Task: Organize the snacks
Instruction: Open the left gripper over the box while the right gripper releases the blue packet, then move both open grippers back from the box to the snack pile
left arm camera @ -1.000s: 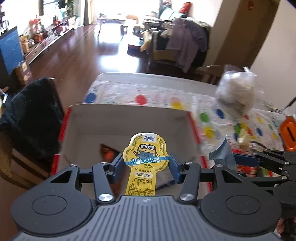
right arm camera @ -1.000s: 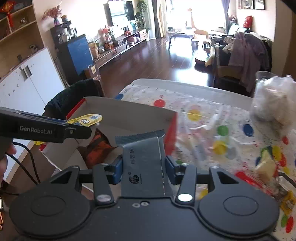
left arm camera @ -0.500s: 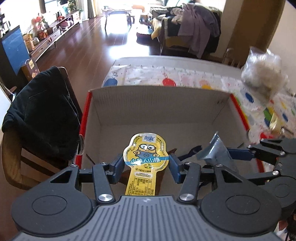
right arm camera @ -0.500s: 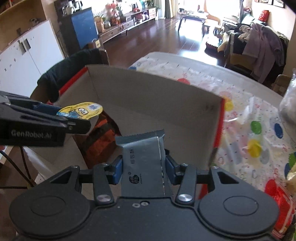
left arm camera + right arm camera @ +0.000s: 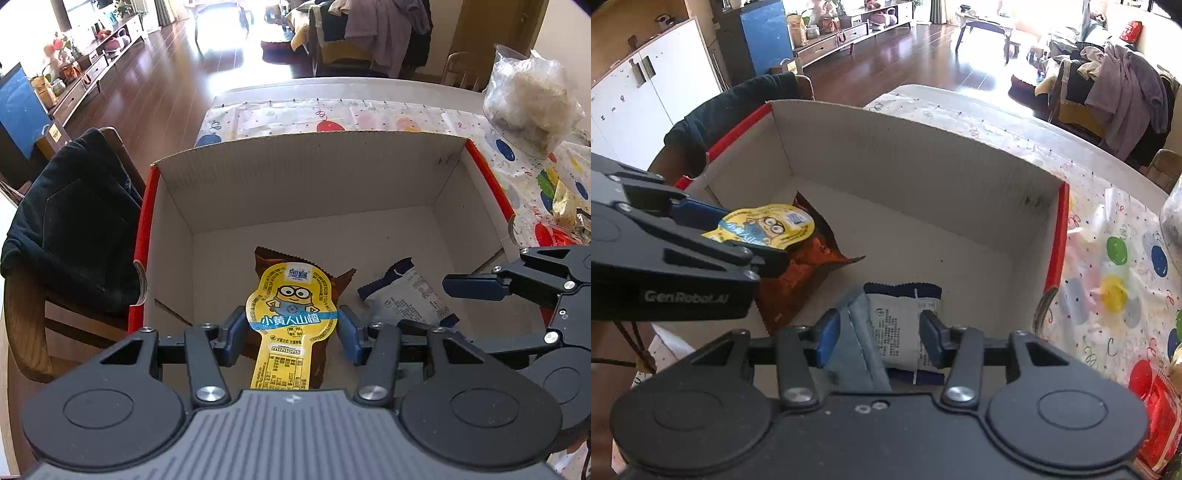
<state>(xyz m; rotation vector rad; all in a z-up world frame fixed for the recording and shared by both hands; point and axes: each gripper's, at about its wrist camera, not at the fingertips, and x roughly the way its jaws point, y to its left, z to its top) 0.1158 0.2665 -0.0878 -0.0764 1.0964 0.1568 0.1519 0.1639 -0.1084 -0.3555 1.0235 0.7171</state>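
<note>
A: Where do the snacks sit?

B: Inside the cardboard box [image 5: 314,177] with the red outer sides, which stands on the table's dotted cloth [image 5: 369,114]. A brown wrapper [image 5: 332,284] lies flat on the box floor, and a grey-and-navy packet [image 5: 410,295] lies to its right, near it but apart.

A: And the left gripper [image 5: 291,332]?

B: It hangs over the box with the yellow Minions pouch [image 5: 291,310] between its blue pads [image 5: 232,338]. The pads sit right at the pouch's edges, closed on it, and the pouch overlaps the brown wrapper from above.

A: The right gripper [image 5: 879,336]?

B: Its jaws are spread. The grey-and-navy packet [image 5: 905,325] lies between the fingers on the box floor, with a gap showing at the right pad [image 5: 931,339]; it is not pinched.

A: Anything else on the table?

B: A clear plastic bag [image 5: 528,96] of pale contents at the far right, and loose snacks [image 5: 565,210] on the cloth beside the box
</note>
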